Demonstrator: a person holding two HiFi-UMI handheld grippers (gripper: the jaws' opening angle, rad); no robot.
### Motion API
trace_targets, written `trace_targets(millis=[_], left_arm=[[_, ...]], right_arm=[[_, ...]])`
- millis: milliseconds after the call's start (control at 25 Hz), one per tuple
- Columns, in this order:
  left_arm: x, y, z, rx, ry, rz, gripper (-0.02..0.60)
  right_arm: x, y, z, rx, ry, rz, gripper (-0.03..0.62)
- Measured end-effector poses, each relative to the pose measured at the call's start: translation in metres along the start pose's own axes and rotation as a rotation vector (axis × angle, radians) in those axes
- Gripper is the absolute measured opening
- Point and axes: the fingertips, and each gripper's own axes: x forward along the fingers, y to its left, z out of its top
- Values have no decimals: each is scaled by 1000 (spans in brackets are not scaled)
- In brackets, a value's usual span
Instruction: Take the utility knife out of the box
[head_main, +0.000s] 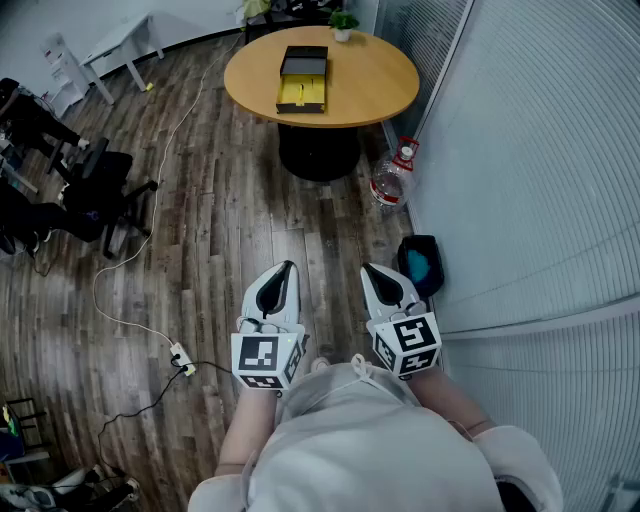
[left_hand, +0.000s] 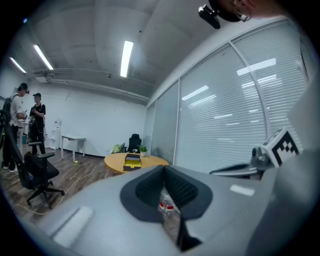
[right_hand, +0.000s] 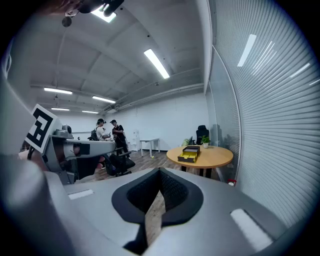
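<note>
A black box (head_main: 303, 80) sits open on the round wooden table (head_main: 390, 95) at the far end of the room, well apart from both grippers. Its inside is yellow, but from here no utility knife can be made out in it. On the floor beside the table's base lies a clear plastic bottle (head_main: 390, 180). Nearer the person a black bin (head_main: 422, 262) holds something teal that is too blurred to name. The left gripper (head_main: 288, 268) and right gripper (head_main: 368, 270) are held close to the body, each with its jaw tips pressed together on nothing
</note>
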Motion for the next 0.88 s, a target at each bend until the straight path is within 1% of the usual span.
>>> trace_targets(millis=[280,440,680,880], left_arm=[[-10,14,3,20,-17,7,5],[-9,22,1,-1,-14,-3,5],[7,30,-21,-55,45,-16,5],[38,39,-40,-74,88,-21,6]], right_arm=[[2,12,-2,5,3,-13,0],[6,14,-7,25,20,-32,0],[14,-6,-22,69,71,-93,0],[37,-30,-41,109,114,-115,0]])
